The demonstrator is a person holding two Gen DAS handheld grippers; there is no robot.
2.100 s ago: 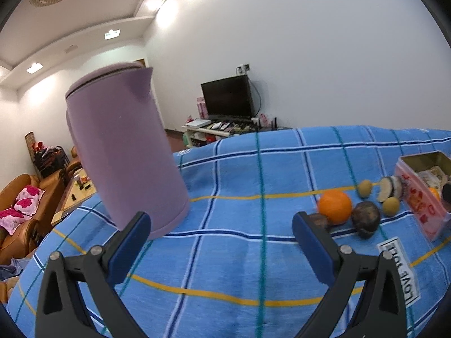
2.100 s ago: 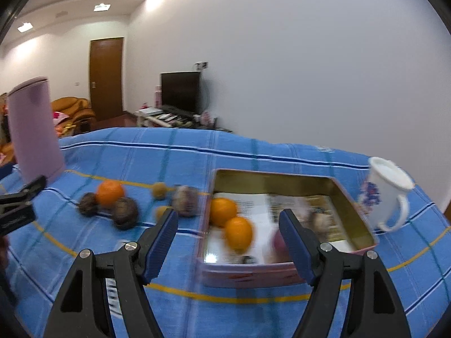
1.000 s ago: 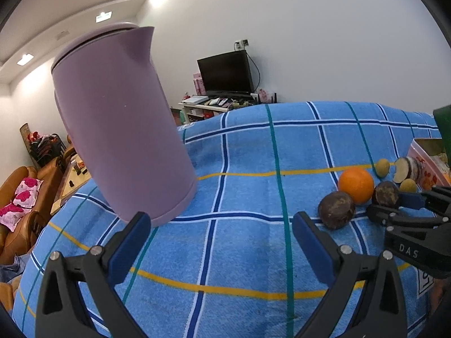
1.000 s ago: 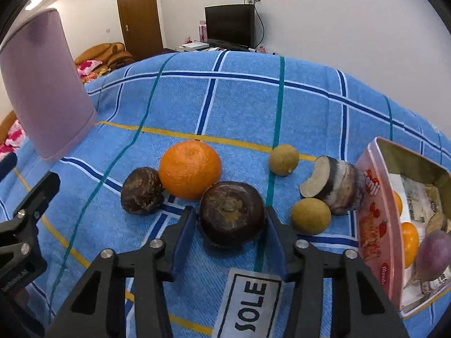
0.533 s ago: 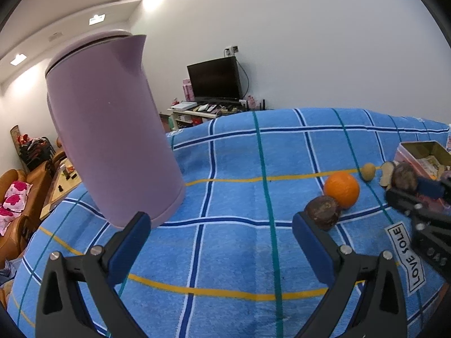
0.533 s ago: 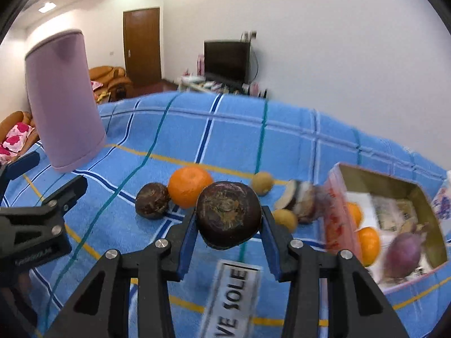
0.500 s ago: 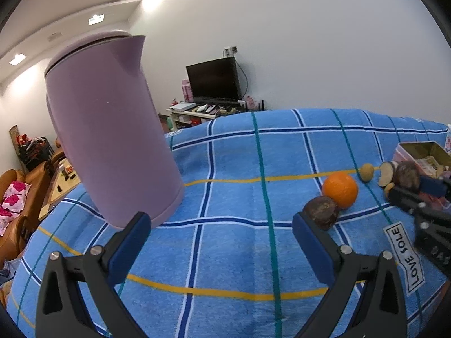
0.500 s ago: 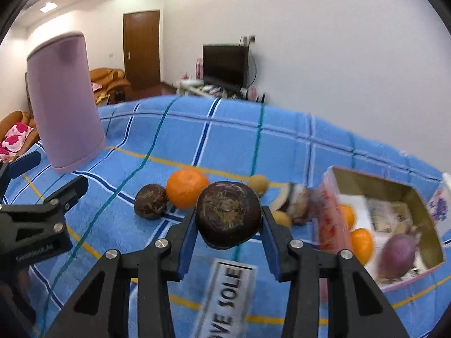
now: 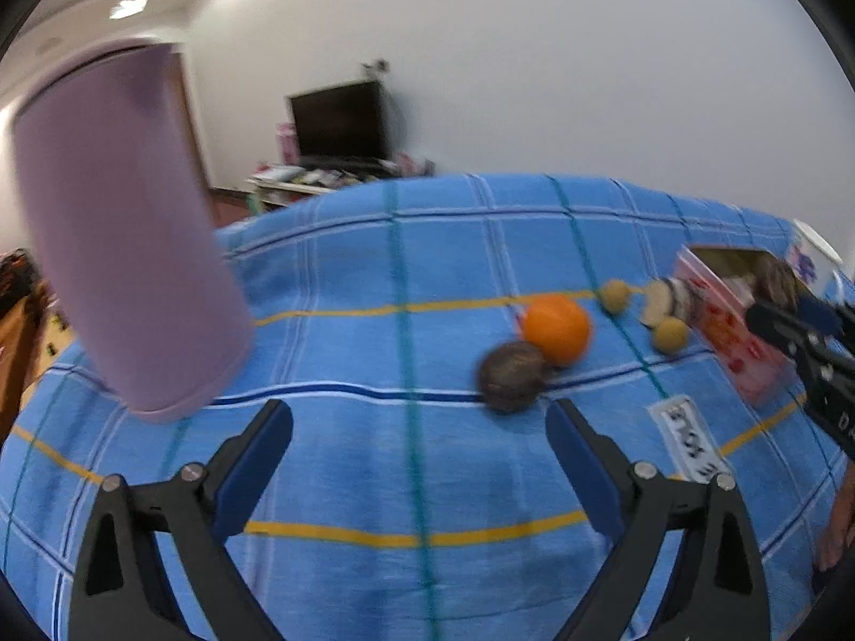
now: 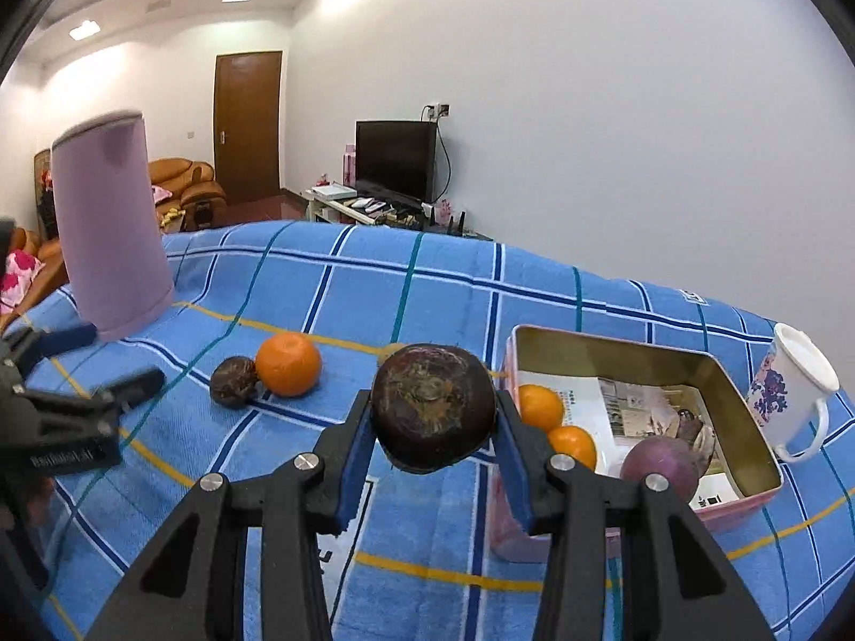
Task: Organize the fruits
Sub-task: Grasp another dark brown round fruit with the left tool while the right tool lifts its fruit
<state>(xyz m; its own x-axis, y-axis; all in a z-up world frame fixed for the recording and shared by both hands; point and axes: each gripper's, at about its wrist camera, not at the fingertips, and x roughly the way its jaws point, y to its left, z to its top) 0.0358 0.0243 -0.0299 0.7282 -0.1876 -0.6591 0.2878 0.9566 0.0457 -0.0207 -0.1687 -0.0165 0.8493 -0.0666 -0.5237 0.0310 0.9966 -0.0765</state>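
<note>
My right gripper (image 10: 434, 412) is shut on a dark round fruit (image 10: 433, 406), lifted above the blue checked cloth just left of the pink tin (image 10: 604, 339). The tin holds two oranges (image 10: 539, 406) and a purple fruit (image 10: 660, 467). On the cloth lie an orange (image 9: 556, 328), a second dark fruit (image 9: 510, 382), two small yellow-brown fruits (image 9: 671, 335) and a cut piece (image 9: 665, 302). My left gripper (image 9: 417, 422) hovers low over the cloth. Its jaws are closing with nothing between them, and the second dark fruit lies just beyond its right finger.
A tall purple kettle (image 9: 123, 235) stands at the left of the table. A white mug (image 10: 791, 384) sits right of the tin. A white label (image 9: 689, 440) lies on the cloth near the front. A hand (image 9: 839, 529) shows at the right edge.
The right gripper has lifted the dark fruit off the cloth and carried it right, up to the tin. The left gripper has swung right towards the fruits, and its jaws have narrowed a little.
</note>
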